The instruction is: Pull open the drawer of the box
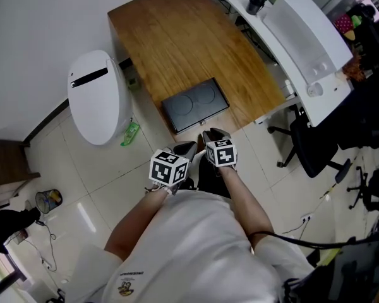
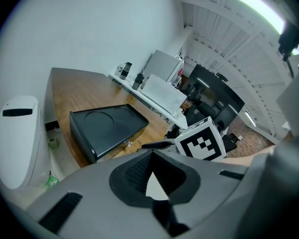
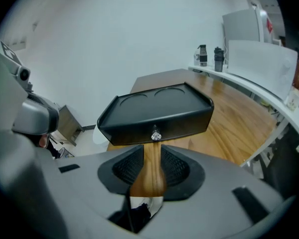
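Right gripper (image 3: pixel 152 151) lined up on the drawer knob (image 3: pixel 155 136), pre-grasp.
Box (image 1: pixel 196 105) sat at the desk's (image 1: pixel 177 36) near edge, drawer looked shut, knob facing the person. Right fingers were slightly apart and empty, aimed at the knob. Left gripper (image 2: pixel 150 158) fingers were together, parked alongside.

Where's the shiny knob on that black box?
The knob sits centred on the front of the black box, ahead of the right gripper in its view.
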Motion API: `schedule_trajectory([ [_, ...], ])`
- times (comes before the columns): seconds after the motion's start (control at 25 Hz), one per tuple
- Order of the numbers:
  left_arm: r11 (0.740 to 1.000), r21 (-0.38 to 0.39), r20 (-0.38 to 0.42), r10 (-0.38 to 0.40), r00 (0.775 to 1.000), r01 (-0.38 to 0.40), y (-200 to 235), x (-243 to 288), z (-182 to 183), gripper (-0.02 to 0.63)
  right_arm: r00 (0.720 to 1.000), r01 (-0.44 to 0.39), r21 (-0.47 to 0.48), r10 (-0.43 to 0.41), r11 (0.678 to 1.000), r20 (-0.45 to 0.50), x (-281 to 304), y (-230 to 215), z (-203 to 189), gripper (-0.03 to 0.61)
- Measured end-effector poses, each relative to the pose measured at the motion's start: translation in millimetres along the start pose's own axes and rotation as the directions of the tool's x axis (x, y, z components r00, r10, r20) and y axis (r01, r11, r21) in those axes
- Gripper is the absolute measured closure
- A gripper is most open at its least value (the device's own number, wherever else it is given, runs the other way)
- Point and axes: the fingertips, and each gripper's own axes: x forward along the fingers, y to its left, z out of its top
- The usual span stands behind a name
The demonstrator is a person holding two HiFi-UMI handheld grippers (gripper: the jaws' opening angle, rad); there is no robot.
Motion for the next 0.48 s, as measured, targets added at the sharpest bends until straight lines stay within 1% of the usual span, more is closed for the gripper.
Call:
schedule_trajectory([
  [0.28,0.999,-0.038,0.007,0.034,0.999,-0.034,5.2,7.4,2.2,0.612,1.0,-0.012,-0.017,0.012,1.0,0.013,16.1,-4.7,10.6,0.5],
  [0.48,0.996,-0.041,-0.001,0.075,0.997,-0.075,15.4,11.0,3.8,0.612,1.0,-0.015,-0.02,0.015,1.0,-0.005,26.9,-6.4,13.0,0.5],
])
